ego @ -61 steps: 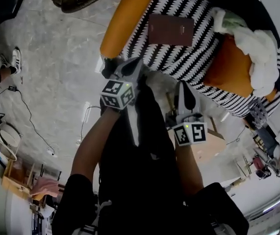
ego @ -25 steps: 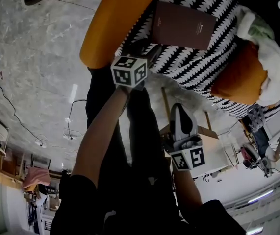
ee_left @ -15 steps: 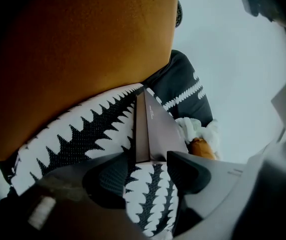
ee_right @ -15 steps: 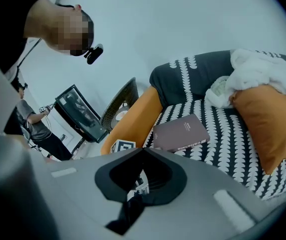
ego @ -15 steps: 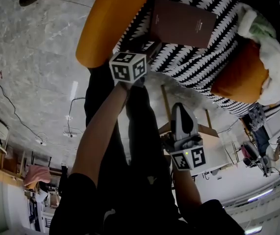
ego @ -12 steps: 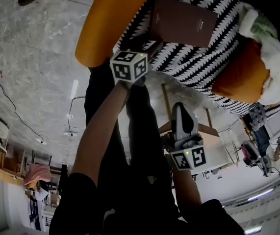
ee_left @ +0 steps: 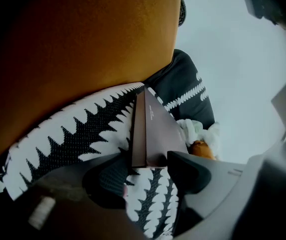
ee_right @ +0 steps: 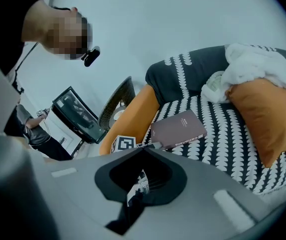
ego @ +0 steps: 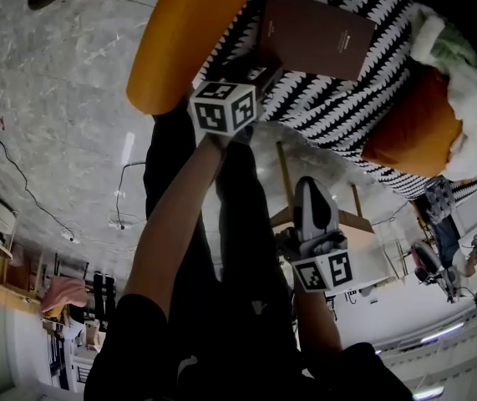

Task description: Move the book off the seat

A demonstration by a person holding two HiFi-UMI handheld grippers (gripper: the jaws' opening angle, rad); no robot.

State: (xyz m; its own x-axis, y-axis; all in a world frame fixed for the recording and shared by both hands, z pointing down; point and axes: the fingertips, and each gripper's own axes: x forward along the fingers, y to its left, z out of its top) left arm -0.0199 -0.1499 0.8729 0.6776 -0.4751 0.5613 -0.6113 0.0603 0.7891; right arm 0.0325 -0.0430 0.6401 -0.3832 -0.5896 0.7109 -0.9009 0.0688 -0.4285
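Note:
A brown book (ego: 317, 36) lies flat on the black-and-white patterned seat (ego: 338, 107) beside the orange armrest (ego: 188, 40). My left gripper (ego: 261, 75) reaches to the book's near corner. In the left gripper view the book's end (ee_left: 150, 134) stands between the two jaws of that gripper (ee_left: 148, 173). They have just been opening and are spread wide, with no pad pressing on it. My right gripper (ego: 307, 189) hangs back over the floor, jaws together and empty. In the right gripper view the book (ee_right: 178, 129) lies beyond that gripper (ee_right: 141, 156).
An orange cushion (ego: 413, 132) and a white blanket (ego: 464, 73) sit at the seat's right end. A wooden side table (ego: 363, 249) stands by my right gripper. Cables (ego: 21, 182) trail over the marble floor. A person, a monitor (ee_right: 77, 116) and a wicker chair (ee_right: 118, 103) are farther off.
Since the earliest frame my left gripper has reached forward to the book's near corner and my right gripper has dropped back. Over the last second hardly anything has shifted.

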